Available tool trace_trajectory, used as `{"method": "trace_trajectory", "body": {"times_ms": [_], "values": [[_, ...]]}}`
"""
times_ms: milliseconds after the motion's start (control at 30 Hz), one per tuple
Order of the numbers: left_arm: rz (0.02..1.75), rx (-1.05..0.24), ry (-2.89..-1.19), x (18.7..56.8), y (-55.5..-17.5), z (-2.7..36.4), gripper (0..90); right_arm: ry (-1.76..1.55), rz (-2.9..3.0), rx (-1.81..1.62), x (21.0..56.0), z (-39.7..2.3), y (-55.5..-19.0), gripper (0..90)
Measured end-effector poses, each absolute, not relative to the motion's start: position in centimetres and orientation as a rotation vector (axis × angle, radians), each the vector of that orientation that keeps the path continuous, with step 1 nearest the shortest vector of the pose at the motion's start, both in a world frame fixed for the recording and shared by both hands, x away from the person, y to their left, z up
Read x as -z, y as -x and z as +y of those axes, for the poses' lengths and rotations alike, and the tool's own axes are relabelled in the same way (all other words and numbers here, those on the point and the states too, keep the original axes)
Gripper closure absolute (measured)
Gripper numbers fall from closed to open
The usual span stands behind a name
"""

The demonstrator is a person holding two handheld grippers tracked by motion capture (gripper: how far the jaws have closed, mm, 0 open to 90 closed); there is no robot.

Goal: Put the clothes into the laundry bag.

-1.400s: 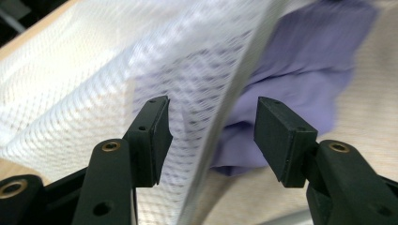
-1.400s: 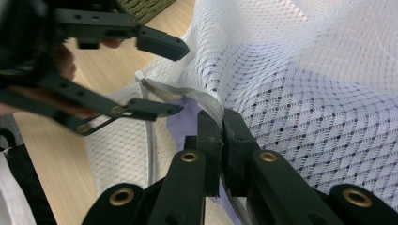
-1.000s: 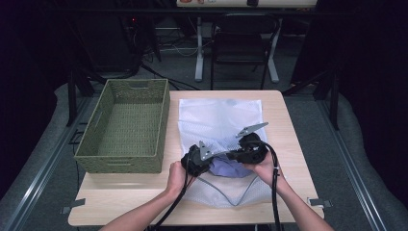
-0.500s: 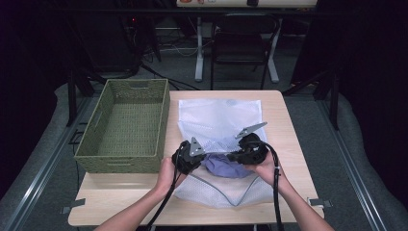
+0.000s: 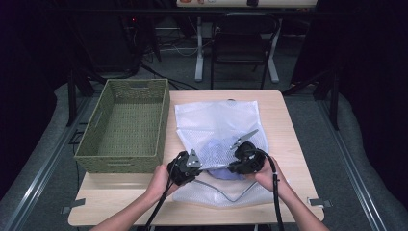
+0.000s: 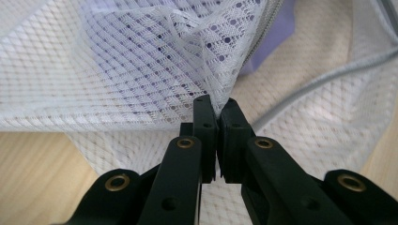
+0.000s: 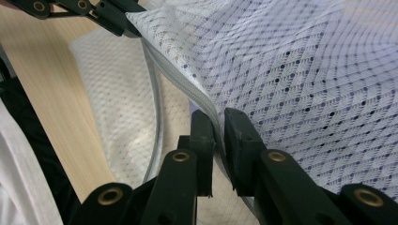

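A white mesh laundry bag (image 5: 216, 118) lies flat on the table with a purple cloth (image 5: 225, 173) inside, near its mouth. My left gripper (image 5: 201, 167) is shut on the upper mesh edge (image 6: 213, 101) of that mouth, and purple shows through the mesh (image 6: 272, 42). My right gripper (image 5: 232, 166) pinches the same upper edge by its zipper band (image 7: 206, 105); its jaws have just been opening slightly, with the band still pressed between them. The edge is stretched taut and raised between the two grippers. The left gripper (image 7: 110, 16) appears far off in the right gripper view.
A green woven basket (image 5: 122, 163), with nothing in it, stands at the table's left, close to my left hand. The lower zipper edge (image 5: 226, 195) lies flat on the wood near the front. Bare table (image 5: 279, 110) runs along the right. Chairs and cables stand beyond the far edge.
My left gripper has moved left with the mesh edge in it, away from the right gripper. The edge between them is now longer and tighter. The right hand has stayed put.
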State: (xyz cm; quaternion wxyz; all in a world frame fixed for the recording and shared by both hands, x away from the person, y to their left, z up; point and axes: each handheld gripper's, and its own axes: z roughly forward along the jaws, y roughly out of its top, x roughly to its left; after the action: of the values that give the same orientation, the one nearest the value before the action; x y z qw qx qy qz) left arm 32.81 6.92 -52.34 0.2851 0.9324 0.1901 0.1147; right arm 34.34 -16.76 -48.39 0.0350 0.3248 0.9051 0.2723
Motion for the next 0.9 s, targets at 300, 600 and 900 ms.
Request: {"method": "trace_trajectory", "body": {"times_ms": [300,600,900], "values": [[0.472,-0.226,-2.583,53.9,-32.7,6.6,87.6,-0.982,2.849,-0.750,50.1,-16.5,-33.9,81.5],[0.469,-0.191,-2.631,55.4,-32.8,6.3,87.5,-0.999,2.928,-0.639,52.7,-16.3,-34.5,82.3],[0.466,-0.162,-2.650,55.6,-32.9,6.2,87.4,-1.001,2.975,-0.565,54.6,-15.9,-34.6,83.0]]}}
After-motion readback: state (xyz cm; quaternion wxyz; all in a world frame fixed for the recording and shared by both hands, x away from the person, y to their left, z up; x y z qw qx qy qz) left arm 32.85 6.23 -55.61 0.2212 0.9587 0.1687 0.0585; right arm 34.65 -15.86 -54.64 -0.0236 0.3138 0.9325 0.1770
